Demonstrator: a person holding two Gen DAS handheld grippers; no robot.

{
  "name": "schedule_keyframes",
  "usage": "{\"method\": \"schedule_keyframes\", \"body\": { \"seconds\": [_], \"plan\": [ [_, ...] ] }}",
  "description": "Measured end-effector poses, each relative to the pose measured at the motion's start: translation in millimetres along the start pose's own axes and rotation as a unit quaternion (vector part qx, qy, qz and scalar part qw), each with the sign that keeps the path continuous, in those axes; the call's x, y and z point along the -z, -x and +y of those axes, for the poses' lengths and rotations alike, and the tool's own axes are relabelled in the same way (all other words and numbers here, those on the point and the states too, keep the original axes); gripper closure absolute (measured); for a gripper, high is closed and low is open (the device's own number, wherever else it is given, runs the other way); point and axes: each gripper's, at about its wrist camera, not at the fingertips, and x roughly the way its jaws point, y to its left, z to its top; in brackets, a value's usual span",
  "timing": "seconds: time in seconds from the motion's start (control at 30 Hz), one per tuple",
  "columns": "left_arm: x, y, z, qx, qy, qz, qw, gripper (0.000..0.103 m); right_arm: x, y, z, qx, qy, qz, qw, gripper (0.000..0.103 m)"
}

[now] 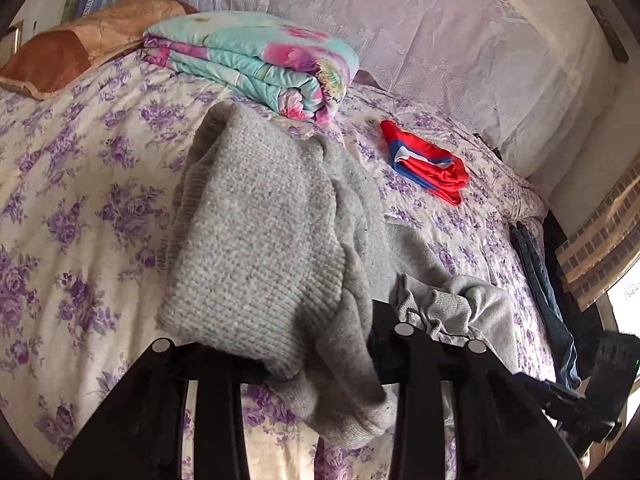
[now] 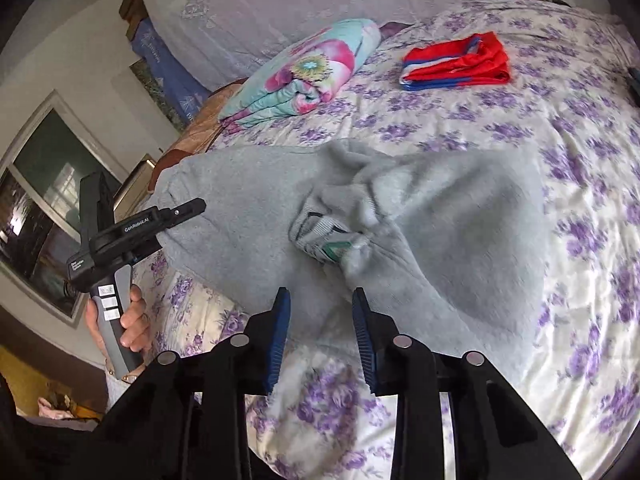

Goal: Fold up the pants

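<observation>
Grey pants (image 2: 280, 216) lie crumpled mid-bed (image 2: 560, 128).
Your left gripper (image 1: 316, 352) is clenched on pants; right gripper (image 2: 320, 320) is released, just above.

My left wrist camera looks along my left claw (image 1: 320, 360), low and close over the gray knit pants (image 1: 260, 240), toward the headboard end. My right wrist camera sits higher, facing across the bed (image 2: 580, 160). Both share the pants, folded floral quilt (image 1: 256, 56) and red garment (image 1: 428, 164).
</observation>
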Motion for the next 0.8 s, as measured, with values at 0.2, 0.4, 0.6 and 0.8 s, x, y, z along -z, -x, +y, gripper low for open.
{"method": "schedule_keyframes", "body": {
  "seconds": [0.2, 0.4, 0.6, 0.8],
  "plan": [
    [0.3, 4.3, -0.9, -0.001, -0.012, 0.000, 0.9999, 0.071, -56.4, -102.8, 37.0, -0.009, 0.028, 0.085, 0.996, 0.089],
    [3.2, -1.3, 2.5, 0.009, -0.019, 0.008, 0.9998, 0.071, -67.1, -171.9, 26.0, 0.033, -0.007, 0.140, 0.990, 0.095],
    [-1.5, -6.5, -1.0, 0.002, -0.030, 0.008, 0.9995, 0.071, -68.7, -151.1, 23.8, 0.003, -0.037, 0.124, 0.992, 0.092],
    [-1.4, 3.6, -24.6, -0.001, -0.059, -0.003, 0.9983, 0.074, -61.6, -11.4, 2.7, 0.007, -0.044, -0.047, 0.998, 0.075]
  ]
}}
